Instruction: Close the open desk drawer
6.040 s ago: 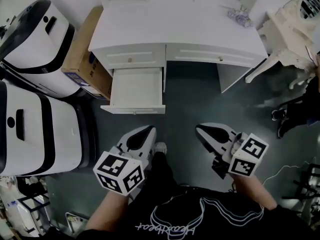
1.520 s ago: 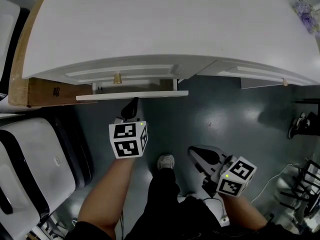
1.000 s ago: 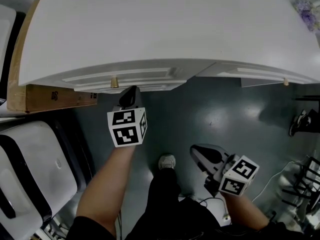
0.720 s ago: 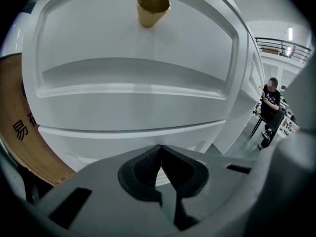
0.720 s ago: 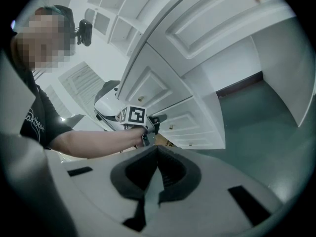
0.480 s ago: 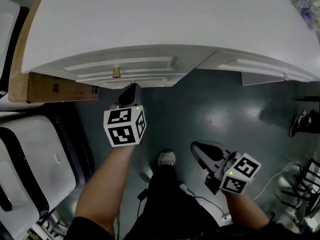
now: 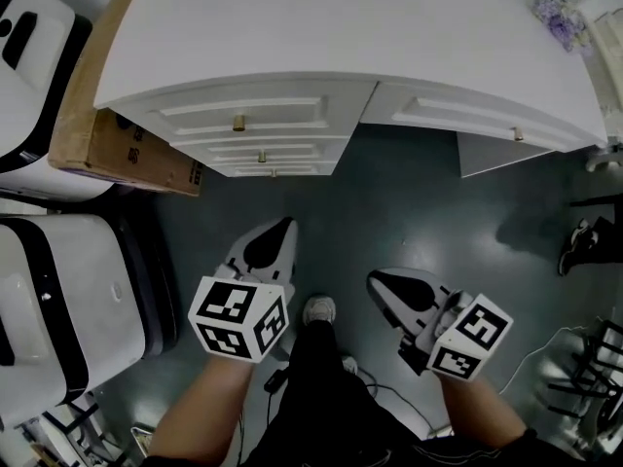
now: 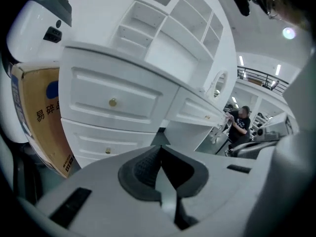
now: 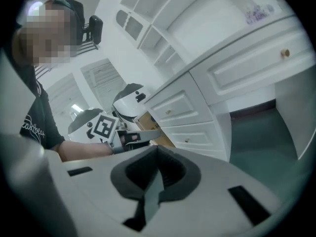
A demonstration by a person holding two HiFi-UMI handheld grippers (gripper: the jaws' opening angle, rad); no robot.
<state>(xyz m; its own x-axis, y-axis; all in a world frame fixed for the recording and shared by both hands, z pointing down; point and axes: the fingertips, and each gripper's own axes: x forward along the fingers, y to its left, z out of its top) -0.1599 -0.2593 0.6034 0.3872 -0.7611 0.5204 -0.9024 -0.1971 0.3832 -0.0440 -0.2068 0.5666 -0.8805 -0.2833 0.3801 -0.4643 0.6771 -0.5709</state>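
Bench: white and broad, filling the top of the head view; a small purple sprig lies near its far right corner.
Drawer stack: under the bench's left end, below the front edge. Three fronts, each with a small brass knob, all sit flush with the frame. The left gripper view shows the same closed fronts.
Wide drawer: under the front edge to the right of the stack, also flush, with one knob near its right end.
Left gripper: held over the floor, well apart from the bench's front edge and pointing toward the stack. Its jaws are pressed together with nothing between them.
Right gripper: held over the floor to the right of the left one, just as far from the bench. Its jaws are pressed together and empty.
Cardboard box: brown, against the bench's left end, just beside the stack.
White machines: rounded casings with black bands, standing on the floor left of the box.
Floor: dark grey-green; one shoe shows between the two grippers.
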